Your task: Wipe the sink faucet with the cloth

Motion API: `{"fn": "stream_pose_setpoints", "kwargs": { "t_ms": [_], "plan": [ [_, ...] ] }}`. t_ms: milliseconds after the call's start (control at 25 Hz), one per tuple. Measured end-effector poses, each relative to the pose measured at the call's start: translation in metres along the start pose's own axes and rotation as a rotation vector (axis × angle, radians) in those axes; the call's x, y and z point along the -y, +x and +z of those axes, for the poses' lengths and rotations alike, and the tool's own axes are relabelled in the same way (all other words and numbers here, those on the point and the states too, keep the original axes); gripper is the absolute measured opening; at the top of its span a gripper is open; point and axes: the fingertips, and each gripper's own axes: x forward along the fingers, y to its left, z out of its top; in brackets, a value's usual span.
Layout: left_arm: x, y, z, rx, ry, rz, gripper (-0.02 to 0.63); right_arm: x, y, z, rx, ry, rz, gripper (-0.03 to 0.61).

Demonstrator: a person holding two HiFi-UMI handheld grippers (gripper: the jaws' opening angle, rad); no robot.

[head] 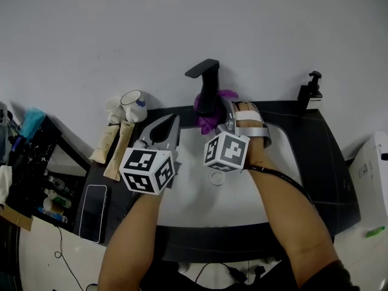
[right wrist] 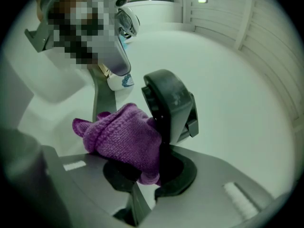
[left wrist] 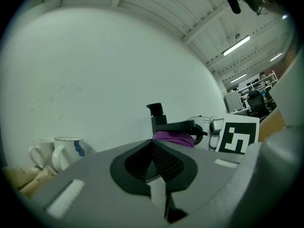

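Right tongs [right wrist: 152,175] clamp the cloth [right wrist: 121,137] against the faucet [right wrist: 171,106] just ahead (left tongs [left wrist: 154,167] closed and empty), so a snag there could tug it free.

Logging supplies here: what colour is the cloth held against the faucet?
Purple, with a knitted texture. The cloth shows best in the right gripper view, pressed against the black faucet.

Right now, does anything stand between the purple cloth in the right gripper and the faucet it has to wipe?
Nothing visible does. The right gripper is shut on the cloth, and the cloth lies against the black faucet. The left gripper, shut and empty, sits off to the left, clear of both.
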Motion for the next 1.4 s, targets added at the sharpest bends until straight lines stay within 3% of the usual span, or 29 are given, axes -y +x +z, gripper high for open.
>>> {"fn": "stream_pose_setpoints", "kwargs": {
  "t_ms": [880, 1200, 1400],
  "plan": [
    [-0.001, 0.001, 0.004, 0.022, -0.021, -0.007, 0.017, -0.033, 0.003, -0.004, -0.081, -0.040, 0.128, 0.051],
    [0.001, 0.003, 0.011, 0.051, -0.027, -0.013, 0.017, -0.058, 0.009, -0.012, -0.117, -0.114, 0.182, 0.051],
    [0.004, 0.003, 0.010, 0.049, -0.027, -0.019, 0.017, -0.069, 0.007, -0.013, -0.133, -0.050, 0.281, 0.049]
  ]
}}
